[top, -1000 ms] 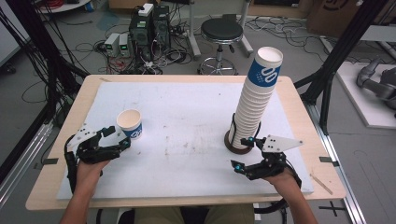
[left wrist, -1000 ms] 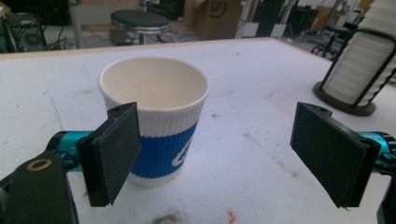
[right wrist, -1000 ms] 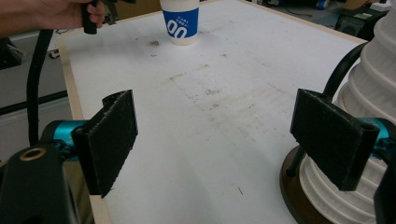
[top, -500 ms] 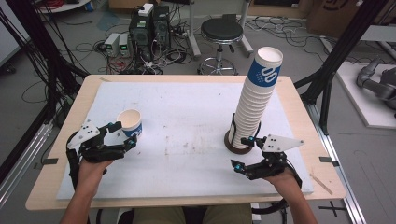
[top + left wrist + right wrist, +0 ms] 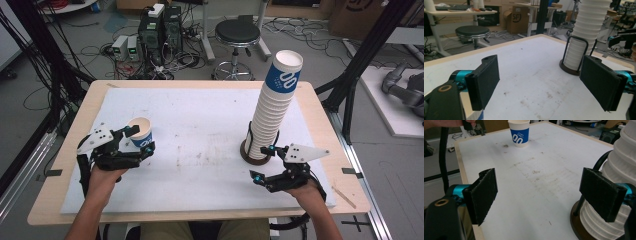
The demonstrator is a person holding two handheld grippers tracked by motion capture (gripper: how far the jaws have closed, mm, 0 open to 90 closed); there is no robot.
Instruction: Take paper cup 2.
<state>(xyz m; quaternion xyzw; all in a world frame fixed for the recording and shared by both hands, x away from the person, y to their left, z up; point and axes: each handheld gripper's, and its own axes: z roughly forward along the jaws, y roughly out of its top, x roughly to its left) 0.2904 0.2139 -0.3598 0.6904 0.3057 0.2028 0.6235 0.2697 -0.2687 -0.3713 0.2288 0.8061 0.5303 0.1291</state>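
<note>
A stained white sheet (image 5: 200,145) is covering the wooden table (image 5: 320,125); a stool (image 5: 239,35) is standing beyond, upper centre. Left gripper (image 5: 139,141) is gaping wide beside the paper cup (image 5: 141,131) at left. Right gripper (image 5: 264,164), also wide, is sitting near the cup stack (image 5: 274,107), right of centre.

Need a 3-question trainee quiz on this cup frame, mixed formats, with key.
1. True or false: the single cup stands upright on the table.
2. The stack of cups sits in: A) a dark wire holder B) a bowl C) a box.
3. Fill in: the jaws of the left hand-held gripper are ____, with nothing between them in its own view.

Key: 1 true; 2 A; 3 open.
</note>
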